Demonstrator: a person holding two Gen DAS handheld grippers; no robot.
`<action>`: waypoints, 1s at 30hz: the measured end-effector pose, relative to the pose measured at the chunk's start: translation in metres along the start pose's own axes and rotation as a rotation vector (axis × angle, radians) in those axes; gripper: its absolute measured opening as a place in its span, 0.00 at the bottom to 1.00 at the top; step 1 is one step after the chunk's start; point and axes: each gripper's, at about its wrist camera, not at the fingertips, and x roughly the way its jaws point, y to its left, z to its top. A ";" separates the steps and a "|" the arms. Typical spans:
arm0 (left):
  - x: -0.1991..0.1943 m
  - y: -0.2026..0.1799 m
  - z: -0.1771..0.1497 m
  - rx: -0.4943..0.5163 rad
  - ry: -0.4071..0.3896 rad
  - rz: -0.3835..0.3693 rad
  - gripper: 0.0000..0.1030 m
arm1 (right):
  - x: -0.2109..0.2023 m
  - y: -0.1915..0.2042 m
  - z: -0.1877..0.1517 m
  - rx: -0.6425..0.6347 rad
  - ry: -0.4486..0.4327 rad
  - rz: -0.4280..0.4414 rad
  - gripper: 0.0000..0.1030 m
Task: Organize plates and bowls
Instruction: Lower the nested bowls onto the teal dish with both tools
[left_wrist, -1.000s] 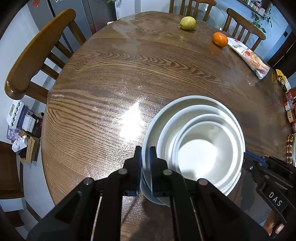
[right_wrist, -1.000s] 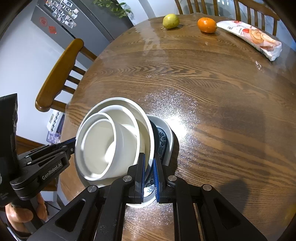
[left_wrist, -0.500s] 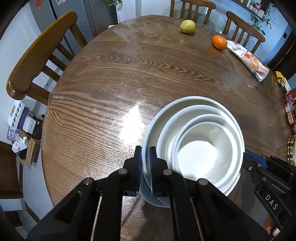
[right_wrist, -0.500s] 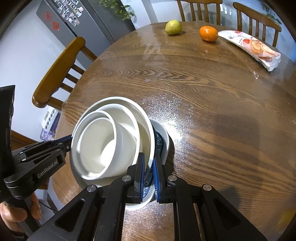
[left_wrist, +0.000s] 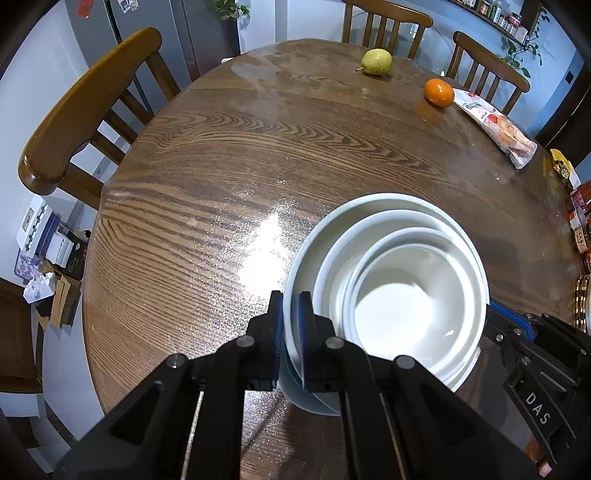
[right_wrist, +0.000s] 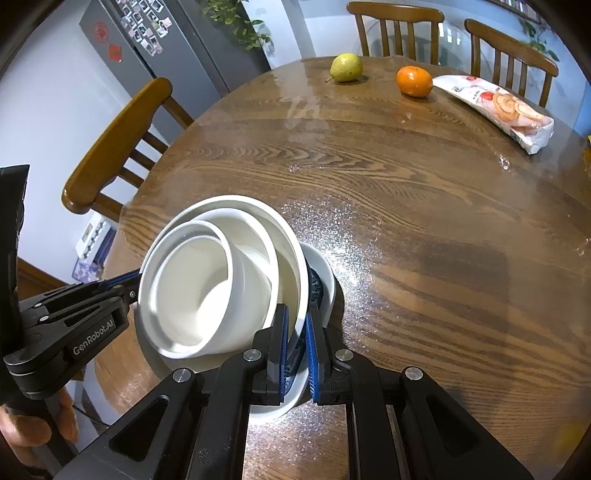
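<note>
The round wooden counter (left_wrist: 229, 173) is shiny, with wooden chairs (left_wrist: 85, 107) around it and a grey fridge (right_wrist: 166, 48) behind. Far across it sit a pear (left_wrist: 376, 61), an orange (left_wrist: 438, 92) and a bag of snacks (left_wrist: 495, 129), well away from the dishes. Near the close edge is a stack of white dishes: a small bowl (right_wrist: 192, 291) sits inside a bigger bowl (right_wrist: 258, 236), and both sit on a wide white plate (left_wrist: 373, 206). Under that, the right view shows another dish with a dark blue pattern (right_wrist: 325, 280), resting on the counter. The left tongs (left_wrist: 291, 339) are squeezed nearly shut, pinching the rim of the white plate on its left side. The right tongs (right_wrist: 296, 347) are also squeezed nearly shut on the plate's rim at the other side, and I cannot tell if they pinch the patterned dish's edge too. The stack looks tipped, with the bowls leaning toward the left tongs, so I think it is being held up on one side. Here is what could go wrong. The rims are thin and smooth, so a pinch could slip and the plate could drop. If one side goes higher than the other, the bowls may slide and bump, or fall out. The stack is near the counter's edge, so a slip there could send dishes to the floor and break them.
</note>
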 end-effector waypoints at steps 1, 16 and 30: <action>0.000 0.000 0.000 -0.002 -0.003 -0.001 0.03 | 0.000 0.000 0.000 -0.002 -0.003 -0.002 0.12; -0.002 0.000 -0.005 0.004 -0.028 -0.002 0.03 | -0.003 0.000 -0.003 -0.006 -0.032 -0.030 0.12; -0.002 0.001 -0.008 -0.007 -0.034 -0.013 0.07 | -0.005 0.000 -0.005 0.009 -0.036 -0.052 0.12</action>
